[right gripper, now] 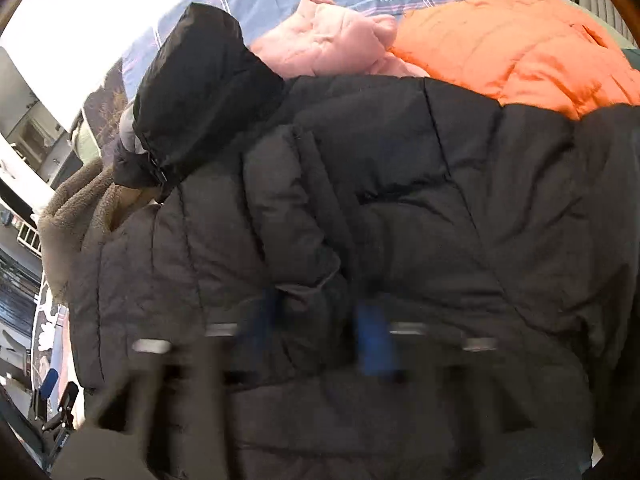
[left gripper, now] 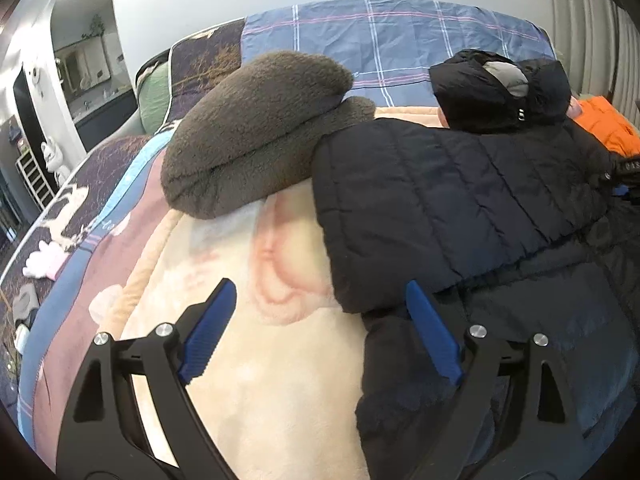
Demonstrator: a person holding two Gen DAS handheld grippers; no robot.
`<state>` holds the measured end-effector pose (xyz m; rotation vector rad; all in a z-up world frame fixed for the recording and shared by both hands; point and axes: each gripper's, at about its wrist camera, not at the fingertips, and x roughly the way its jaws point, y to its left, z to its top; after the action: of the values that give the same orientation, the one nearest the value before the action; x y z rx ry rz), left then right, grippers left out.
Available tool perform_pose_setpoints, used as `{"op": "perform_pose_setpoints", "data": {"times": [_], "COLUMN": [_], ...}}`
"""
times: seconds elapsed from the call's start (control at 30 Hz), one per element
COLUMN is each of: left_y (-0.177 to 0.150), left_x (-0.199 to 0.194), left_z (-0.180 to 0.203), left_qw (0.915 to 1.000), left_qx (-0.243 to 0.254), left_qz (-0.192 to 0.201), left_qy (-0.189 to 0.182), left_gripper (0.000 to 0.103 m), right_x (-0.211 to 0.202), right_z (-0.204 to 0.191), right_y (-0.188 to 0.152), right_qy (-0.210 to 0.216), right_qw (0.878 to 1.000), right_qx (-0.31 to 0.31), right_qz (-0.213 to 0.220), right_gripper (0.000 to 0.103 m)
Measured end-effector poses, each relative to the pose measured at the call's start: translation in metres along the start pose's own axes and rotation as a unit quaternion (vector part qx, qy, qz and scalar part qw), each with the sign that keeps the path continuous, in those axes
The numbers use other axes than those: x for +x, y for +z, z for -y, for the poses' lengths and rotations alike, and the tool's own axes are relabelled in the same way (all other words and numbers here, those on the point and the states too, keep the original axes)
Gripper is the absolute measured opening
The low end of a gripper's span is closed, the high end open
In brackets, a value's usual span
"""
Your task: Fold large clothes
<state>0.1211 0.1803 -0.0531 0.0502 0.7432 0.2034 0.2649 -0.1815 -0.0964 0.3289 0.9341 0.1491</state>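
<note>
The puffer jacket [left gripper: 460,200] lies across the right half of the blanket [left gripper: 248,360], its hood [left gripper: 496,92] at the far end. To its left — touching its shoulder — sits a folded fleece [left gripper: 248,136]. Behind the jacket lie 2 more coats [right gripper: 512,44] side by side.

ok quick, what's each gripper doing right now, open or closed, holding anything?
Left gripper: open, empty, one finger at the edge of the black puffer jacket.
Right gripper: blurred, closed on a fold of the black puffer jacket.
</note>
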Motion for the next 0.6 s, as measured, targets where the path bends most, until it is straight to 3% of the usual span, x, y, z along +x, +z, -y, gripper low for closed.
{"op": "perform_pose_setpoints", "data": {"times": [0.1,0.23,0.33,0.37,0.43,0.47,0.53,0.6], "left_y": [0.0,0.01,0.022,0.027,0.038,0.043,0.055,0.059], "left_x": [-0.001,0.001,0.0,-0.001,-0.003,-0.003,0.0,0.012], "left_z": [-0.01,-0.012,0.002,0.01,0.026,0.033,0.05,0.066], "left_qw": [0.9999,0.9987,0.9986,0.9987,0.9986,0.9982,0.9963,0.994], "left_qx": [-0.016,-0.042,-0.034,-0.024,0.0,0.006,0.012,0.015], "left_qz": [-0.002,-0.002,0.009,0.013,0.02,0.022,0.022,0.007], "left_qy": [-0.007,-0.029,-0.04,-0.043,-0.049,-0.056,-0.082,-0.108], "left_gripper": [0.088,0.088,0.082,0.076,0.064,0.058,0.058,0.06], "right_x": [-0.033,-0.028,-0.029,-0.037,-0.056,-0.061,-0.06,-0.039], "right_z": [0.008,0.027,0.037,0.037,0.025,0.017,-0.001,-0.021], "right_y": [-0.008,-0.014,-0.017,-0.017,-0.015,-0.014,-0.01,-0.012], "right_qy": [-0.04,-0.052,-0.057,-0.064,-0.083,-0.079,-0.054,-0.017], "right_qw": [0.998,0.998,0.998,0.998,0.994,0.992,0.992,0.993], "right_qx": [-0.021,-0.029,-0.004,0.002,-0.011,-0.027,-0.07,-0.11], "right_qz": [0.042,0.003,0.001,0.023,0.076,0.09,0.088,0.034], "right_gripper": [0.015,0.016,0.038,0.044,0.046,0.046,0.046,0.046]}}
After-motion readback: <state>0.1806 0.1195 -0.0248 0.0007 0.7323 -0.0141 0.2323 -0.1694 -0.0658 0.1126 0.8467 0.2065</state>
